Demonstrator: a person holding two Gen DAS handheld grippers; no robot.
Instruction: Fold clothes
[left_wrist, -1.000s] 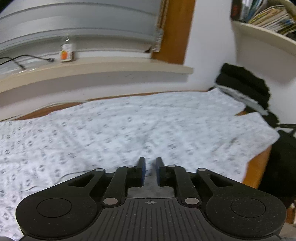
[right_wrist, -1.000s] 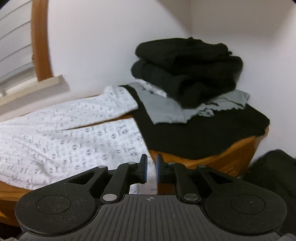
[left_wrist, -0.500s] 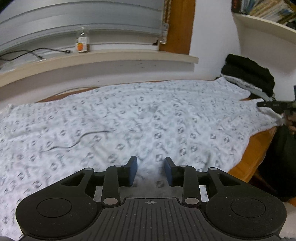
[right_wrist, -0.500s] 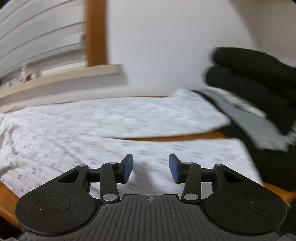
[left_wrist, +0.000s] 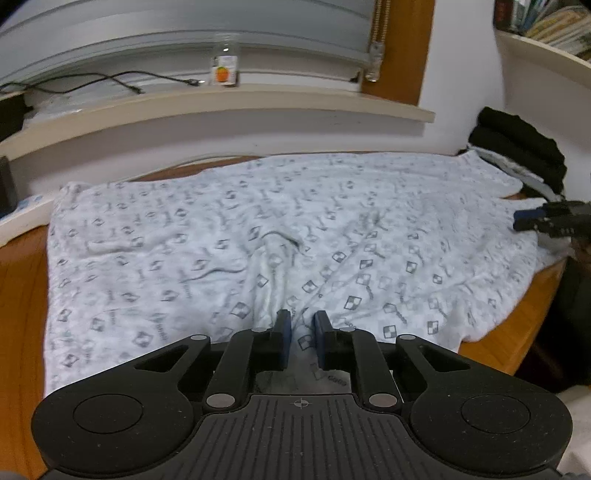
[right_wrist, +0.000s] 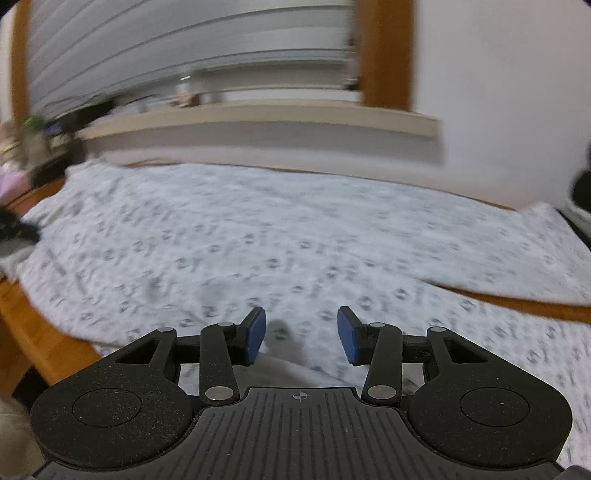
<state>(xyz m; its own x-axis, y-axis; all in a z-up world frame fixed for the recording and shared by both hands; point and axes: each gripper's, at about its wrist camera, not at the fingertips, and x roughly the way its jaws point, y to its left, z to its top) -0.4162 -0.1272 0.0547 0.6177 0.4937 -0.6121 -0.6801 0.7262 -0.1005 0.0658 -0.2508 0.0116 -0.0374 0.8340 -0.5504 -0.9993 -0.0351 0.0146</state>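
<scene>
Two grippers work at one pale printed garment (left_wrist: 280, 236) that lies spread across a wooden table (left_wrist: 22, 295). The left gripper (left_wrist: 302, 341) sits low at the near hem with its blue pads drawn close together, and a ridge of cloth rises between them and runs away from the tips, so I judge it pinched on the garment. The right gripper (right_wrist: 301, 334) hangs over the cloth near a gap where the wood shows between two parts of it, with its fingers spread wide and nothing between them; its picture is blurred, so the exact spot under it is hard to fix. From the left wrist view the right gripper shows at the far right edge of the garment.

Beyond the cloth, a stack of dark folded clothes (left_wrist: 517, 147) sits at the right end of the table, and a windowsill (left_wrist: 184, 107) carries a small bottle (left_wrist: 225, 70) and a cable.

The garment lies mostly flat, wrinkled toward the middle. To fold well, I would judge that the right gripper should close on an edge level with the left's hold, taking every layer at that spot. Both should then lift together, so the cloth travels as one straight line rather than dragging into more wrinkles.
</scene>
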